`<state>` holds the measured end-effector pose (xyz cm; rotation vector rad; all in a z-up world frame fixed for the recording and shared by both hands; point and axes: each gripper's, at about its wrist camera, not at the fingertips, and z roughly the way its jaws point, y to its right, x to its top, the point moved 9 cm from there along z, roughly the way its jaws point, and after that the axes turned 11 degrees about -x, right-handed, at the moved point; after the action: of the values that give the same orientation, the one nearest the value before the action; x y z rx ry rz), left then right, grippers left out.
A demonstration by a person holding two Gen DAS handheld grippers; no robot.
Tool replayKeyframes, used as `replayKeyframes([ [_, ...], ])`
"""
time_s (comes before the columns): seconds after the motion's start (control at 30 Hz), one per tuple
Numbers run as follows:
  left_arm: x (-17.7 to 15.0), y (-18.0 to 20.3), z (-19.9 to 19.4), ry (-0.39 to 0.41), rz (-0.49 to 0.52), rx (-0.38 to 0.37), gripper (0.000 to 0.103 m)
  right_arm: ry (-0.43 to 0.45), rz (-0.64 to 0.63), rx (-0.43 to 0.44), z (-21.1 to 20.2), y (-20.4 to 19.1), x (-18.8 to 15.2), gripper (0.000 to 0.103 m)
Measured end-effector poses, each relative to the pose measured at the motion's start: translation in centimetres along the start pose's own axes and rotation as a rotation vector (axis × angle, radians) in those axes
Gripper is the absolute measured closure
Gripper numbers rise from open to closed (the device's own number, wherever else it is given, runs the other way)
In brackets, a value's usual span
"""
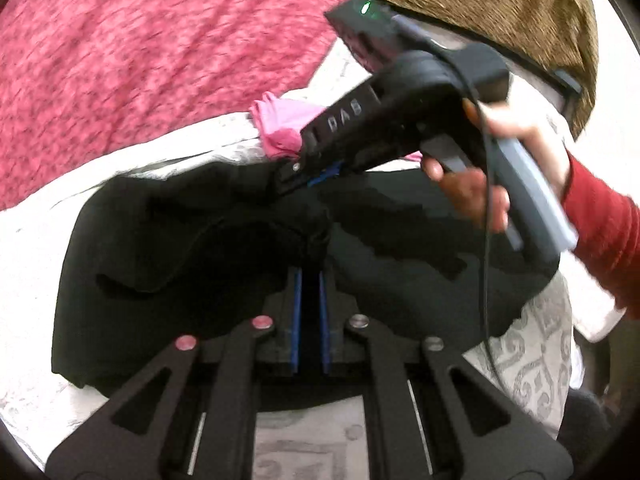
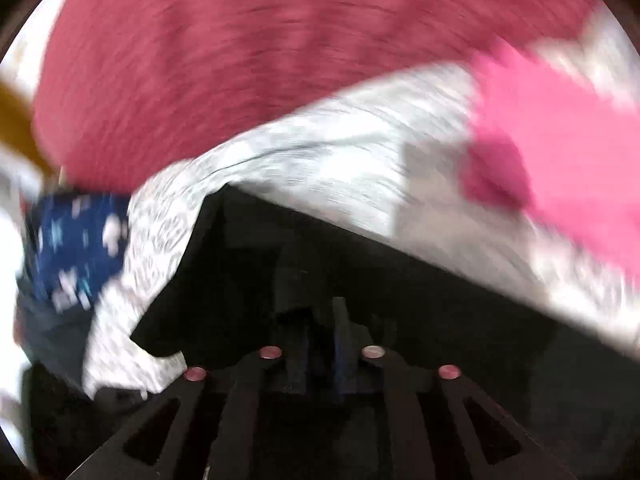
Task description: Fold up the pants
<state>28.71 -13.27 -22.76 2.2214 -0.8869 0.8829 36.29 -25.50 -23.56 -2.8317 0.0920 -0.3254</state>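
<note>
The black pants (image 1: 168,248) lie bunched on a white patterned bedsheet (image 1: 32,264). My left gripper (image 1: 311,276) is shut on a gathered fold of the black pants in the left wrist view. My right gripper (image 1: 304,178) shows there too, held by a hand in a red sleeve, its tips at the far edge of the pants. In the blurred right wrist view the right gripper (image 2: 324,320) is closed on black pants fabric (image 2: 400,288).
A red textured blanket (image 1: 140,48) covers the far part of the bed. A pink cloth (image 1: 280,128) lies just beyond the pants, also in the right wrist view (image 2: 552,152). A brown furry cover (image 1: 480,8) is far right. A blue patterned garment (image 2: 76,248) lies left.
</note>
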Motion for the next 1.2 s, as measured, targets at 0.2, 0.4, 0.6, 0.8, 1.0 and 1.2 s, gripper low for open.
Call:
replayKeyframes([
  [0.2, -0.1, 0.0, -0.1, -0.009, -0.002, -0.015, 0.094, -0.013, 0.080, -0.040, -1.4, 3.4, -1.5, 0.062],
  [0.4, -0.8, 0.1, 0.5, -0.032, 0.011, -0.013, 0.094, 0.091, -0.371, -0.078, -3.7, -3.1, -2.7, 0.057],
  [0.6, -0.9, 0.2, 0.5, -0.029, 0.012, -0.023, 0.094, -0.001, -0.742, -0.104, -0.4, -9.2, -4.6, 0.039],
  [0.8, -0.9, 0.0, 0.4, -0.026, 0.004, -0.027, 0.094, -0.020, -0.613, -0.157, 2.1, -8.2, -3.2, 0.101],
  [1.0, -1.0, 0.1, 0.6, -0.028, 0.011, -0.033, 0.094, 0.021, 0.003, -0.052, -1.6, 2.7, -0.5, 0.097],
  [1.2, -1.2, 0.2, 0.7, -0.033, 0.014, -0.036, 0.094, -0.070, 0.103, -0.119, -1.9, 8.1, -2.3, 0.081],
])
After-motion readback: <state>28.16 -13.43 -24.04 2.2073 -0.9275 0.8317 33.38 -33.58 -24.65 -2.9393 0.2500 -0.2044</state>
